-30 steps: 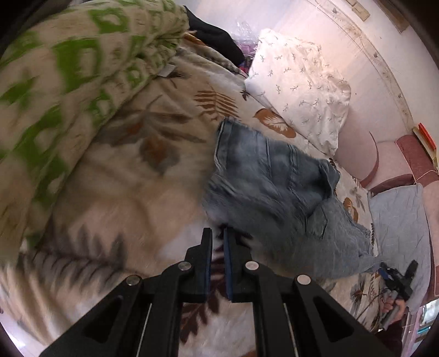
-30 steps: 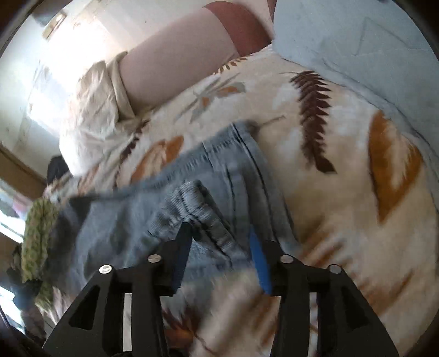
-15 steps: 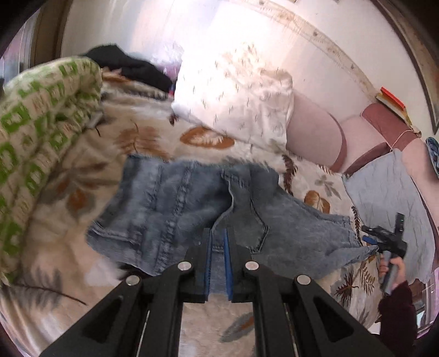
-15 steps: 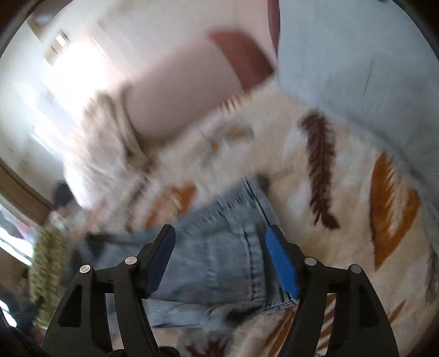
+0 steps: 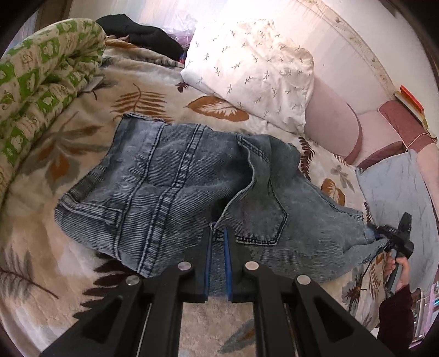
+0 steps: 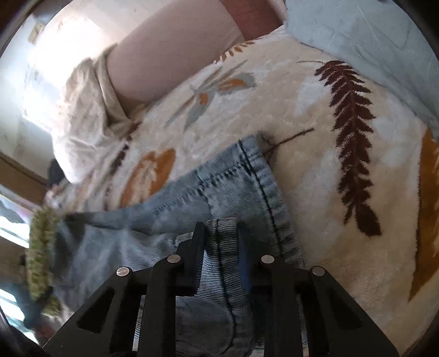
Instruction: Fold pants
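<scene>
Bright daylight blows out the wall (image 5: 170, 11); fisheye edges curve, right view's left side blurs

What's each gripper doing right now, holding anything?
Left gripper: shut on the jeans.
Right gripper: jaws closing, a bunched fold of the jeans pinched between them.

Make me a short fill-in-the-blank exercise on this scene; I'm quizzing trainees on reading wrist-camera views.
1. Both grippers grip a pair of blue ____ pants.
2. The pants lie on a cream blanket printed with ____.
3. Beyond the pants rests a white ____ with small sprigs.
4. The roll of bedding at the left edge of the left wrist view has a ____ and cream pattern.

Missing words: denim; leaves; pillow; green
</scene>
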Demonstrator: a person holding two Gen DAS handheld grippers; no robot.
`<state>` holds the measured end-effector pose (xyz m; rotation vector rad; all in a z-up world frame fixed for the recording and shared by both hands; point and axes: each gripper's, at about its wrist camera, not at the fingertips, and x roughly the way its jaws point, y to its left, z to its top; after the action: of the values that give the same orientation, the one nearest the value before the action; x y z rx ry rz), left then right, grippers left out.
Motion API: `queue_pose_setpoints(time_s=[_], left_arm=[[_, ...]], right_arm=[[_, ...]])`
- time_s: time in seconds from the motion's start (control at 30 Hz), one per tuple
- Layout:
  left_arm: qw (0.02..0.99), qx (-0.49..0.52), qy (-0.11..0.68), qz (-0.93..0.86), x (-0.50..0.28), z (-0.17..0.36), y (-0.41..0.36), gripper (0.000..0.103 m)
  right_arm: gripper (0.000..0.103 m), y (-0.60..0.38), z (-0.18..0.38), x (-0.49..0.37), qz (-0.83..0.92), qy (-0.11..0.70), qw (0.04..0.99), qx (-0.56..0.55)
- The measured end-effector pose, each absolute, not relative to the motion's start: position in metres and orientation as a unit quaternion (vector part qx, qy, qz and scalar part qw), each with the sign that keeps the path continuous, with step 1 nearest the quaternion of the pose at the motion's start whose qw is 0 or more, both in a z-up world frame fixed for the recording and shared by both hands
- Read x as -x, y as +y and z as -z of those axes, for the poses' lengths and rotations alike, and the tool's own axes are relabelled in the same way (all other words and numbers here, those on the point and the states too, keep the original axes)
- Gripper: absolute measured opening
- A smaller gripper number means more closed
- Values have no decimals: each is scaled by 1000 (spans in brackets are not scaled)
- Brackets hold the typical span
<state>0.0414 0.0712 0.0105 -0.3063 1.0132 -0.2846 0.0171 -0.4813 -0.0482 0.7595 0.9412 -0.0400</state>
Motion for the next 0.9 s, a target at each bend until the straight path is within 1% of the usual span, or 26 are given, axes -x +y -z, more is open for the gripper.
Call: queue_pose_setpoints(time_s=[0.1,0.23,0.33,0.43,0.47,0.5,0.63,0.73,0.8,0.9], left_arm=[[856,142,478,134,-43,-13,66,10],[858,136,475,142,-44,-18,52,10],[859,132,471,149,-43,-18,37,10],[859,128,472,150,-43,-15,25,10],[858,130,473,150,-43,-13,23,10],[857,132,475,151,-42,-10,21,10],[851,142,482,153,-36,-6,20,10],[850,137,481,163,-29,-9,10,10],[854,127,476,166,-24,-10,4,10],[857,120,475,159,-23,-7,4,10]], right_arm=[[20,-487,30,-18,15,400,840,-366],[20,-486,8,-29,42,356,870,-339],[21,-491,9,-38,64,339,881,-325],[23,-498,29,-47,104,371,874,-295],[27,-500,33,-46,117,382,868,-294],[34,-504,35,-41,119,392,861,-302],[34,-496,4,-9,95,357,883,-289],[34,-471,-13,6,41,356,894,-268],[34,-450,-9,9,24,387,886,-253],[34,-434,16,14,26,445,857,-260]])
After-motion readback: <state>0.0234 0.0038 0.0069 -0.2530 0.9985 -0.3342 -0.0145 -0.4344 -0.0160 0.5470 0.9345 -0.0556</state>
